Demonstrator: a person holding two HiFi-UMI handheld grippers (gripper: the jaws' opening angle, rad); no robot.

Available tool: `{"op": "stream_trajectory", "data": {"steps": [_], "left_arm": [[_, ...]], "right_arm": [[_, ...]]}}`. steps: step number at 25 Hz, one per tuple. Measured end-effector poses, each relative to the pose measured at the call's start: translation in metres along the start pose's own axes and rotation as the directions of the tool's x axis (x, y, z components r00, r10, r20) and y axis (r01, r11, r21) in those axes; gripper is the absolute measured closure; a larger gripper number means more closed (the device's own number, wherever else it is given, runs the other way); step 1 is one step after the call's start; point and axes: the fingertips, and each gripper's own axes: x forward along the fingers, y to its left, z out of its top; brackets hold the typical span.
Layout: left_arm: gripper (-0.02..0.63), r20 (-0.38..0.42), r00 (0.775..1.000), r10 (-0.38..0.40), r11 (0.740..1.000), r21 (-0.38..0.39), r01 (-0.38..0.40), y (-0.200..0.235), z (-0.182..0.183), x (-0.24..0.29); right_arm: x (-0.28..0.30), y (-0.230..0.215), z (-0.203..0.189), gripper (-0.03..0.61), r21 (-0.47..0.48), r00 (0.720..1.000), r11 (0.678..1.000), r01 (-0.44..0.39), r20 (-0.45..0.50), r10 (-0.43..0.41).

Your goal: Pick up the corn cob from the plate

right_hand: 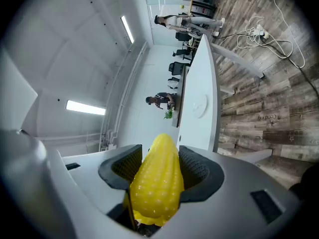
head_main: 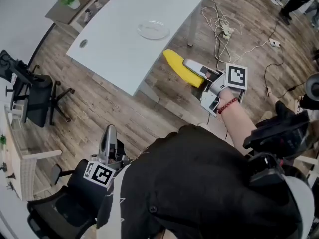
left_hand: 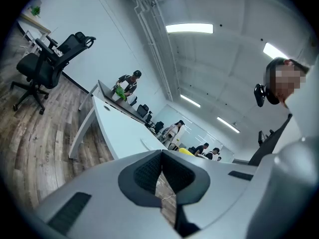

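My right gripper (head_main: 185,66) is shut on the yellow corn cob (head_main: 181,67), which hangs over the wooden floor to the right of the white table (head_main: 119,49). In the right gripper view the cob (right_hand: 157,183) fills the space between the two dark pads and pokes out past them. A clear plate (head_main: 153,30) sits bare on the table, well away from the cob. Down at the lower left, my left gripper (head_main: 108,136) is held low beside the person's body, and its pads (left_hand: 149,171) meet with nothing between them.
A black office chair (head_main: 35,96) stands left of the table. White cables and a power strip (head_main: 225,31) lie on the floor at the upper right. A small potted plant (head_main: 71,0) sits on a side surface at the far left. Several people stand at the room's far end (right_hand: 182,21).
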Motion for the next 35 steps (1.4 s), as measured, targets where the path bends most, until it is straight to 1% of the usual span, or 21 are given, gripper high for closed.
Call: {"op": "stream_trajectory", "data": {"steps": [3, 7, 8, 10, 12, 15, 19, 23, 27, 35], "left_arm": [[0.600, -0.002, 1.000, -0.003, 1.000, -0.002, 0.003, -0.012, -0.008, 0.015], [0.601, -0.029, 1.000, 0.010, 0.997, 0.073, -0.008, -0.064, -0.047, 0.046], [0.600, -0.033, 0.999, 0.009, 0.997, 0.076, -0.006, -0.074, -0.056, 0.053], [0.601, -0.034, 0.999, 0.000, 0.999, 0.048, 0.001, -0.089, -0.075, 0.067], [0.601, -0.034, 0.999, -0.004, 1.000, 0.001, 0.004, -0.101, -0.093, 0.079], [0.600, -0.036, 0.999, 0.003, 0.999, -0.051, -0.004, -0.118, -0.118, 0.091], [0.601, -0.042, 0.999, 0.016, 0.998, -0.053, -0.018, -0.137, -0.145, 0.100], [0.601, -0.036, 0.999, 0.010, 0.999, -0.039, -0.011, -0.158, -0.158, 0.109], [0.600, -0.041, 0.999, 0.006, 0.999, -0.038, -0.007, -0.173, -0.170, 0.111], [0.601, -0.055, 0.998, 0.006, 1.000, -0.023, -0.007, -0.182, -0.176, 0.114]], "right_arm": [[-0.014, 0.000, 0.010, 0.337, 0.012, 1.000, 1.000, -0.025, -0.002, 0.025], [-0.063, -0.007, 0.041, 0.336, 0.009, 0.998, 0.998, -0.067, -0.020, 0.067], [-0.071, -0.008, 0.048, 0.336, 0.004, 0.997, 0.997, -0.076, -0.028, 0.076], [-0.085, -0.008, 0.060, 0.337, -0.007, 0.995, 0.995, -0.095, -0.044, 0.095], [-0.098, -0.007, 0.069, 0.337, -0.014, 0.993, 0.994, -0.110, -0.054, 0.109], [-0.122, -0.012, 0.086, 0.336, -0.034, 0.993, 0.993, -0.112, -0.047, 0.111], [-0.155, -0.024, 0.107, 0.336, -0.040, 0.993, 0.992, -0.119, -0.032, 0.118], [-0.176, -0.025, 0.121, 0.336, -0.057, 0.992, 0.990, -0.126, -0.036, 0.124], [-0.189, -0.024, 0.126, 0.336, -0.045, 0.989, 0.988, -0.147, -0.040, 0.146], [-0.199, -0.021, 0.135, 0.336, -0.049, 0.985, 0.985, -0.168, -0.034, 0.166]]}}
